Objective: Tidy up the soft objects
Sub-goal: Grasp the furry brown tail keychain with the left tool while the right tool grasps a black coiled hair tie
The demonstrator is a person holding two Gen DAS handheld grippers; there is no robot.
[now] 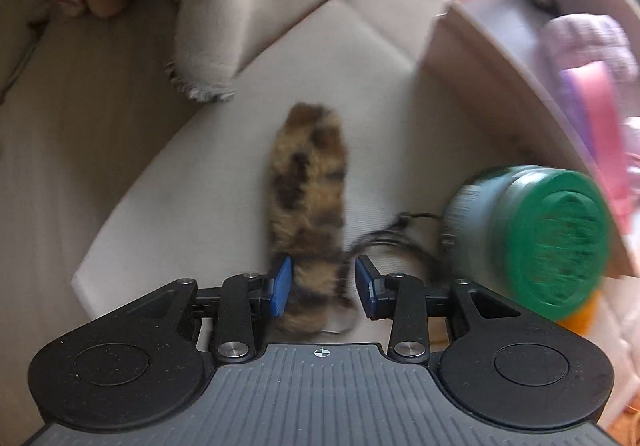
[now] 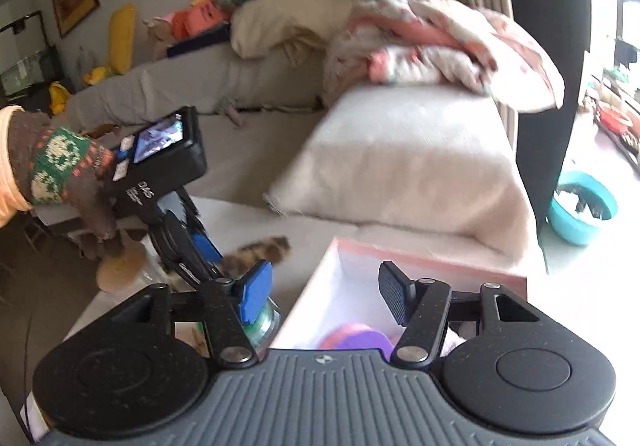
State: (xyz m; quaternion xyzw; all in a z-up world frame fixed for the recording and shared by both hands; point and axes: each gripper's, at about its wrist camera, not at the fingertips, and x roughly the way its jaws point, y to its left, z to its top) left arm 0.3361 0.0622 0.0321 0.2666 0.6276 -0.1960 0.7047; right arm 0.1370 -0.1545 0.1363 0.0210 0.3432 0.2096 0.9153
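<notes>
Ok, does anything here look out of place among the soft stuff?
Yes: a hard green-lidded jar lies tipped on its side beside the box, next to the furry toy. It isn't soft, and its lid faces the left gripper, whose open jaws straddle the toy.

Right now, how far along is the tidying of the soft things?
Partly done, it seems. The box already holds a few soft pink and purple things. In hand: the left gripper is open around one end of the spotted fur piece, which lies on the table, not yet gripped. The right gripper hangs open and empty over the box. Left: grip the fur piece and box it.
</notes>
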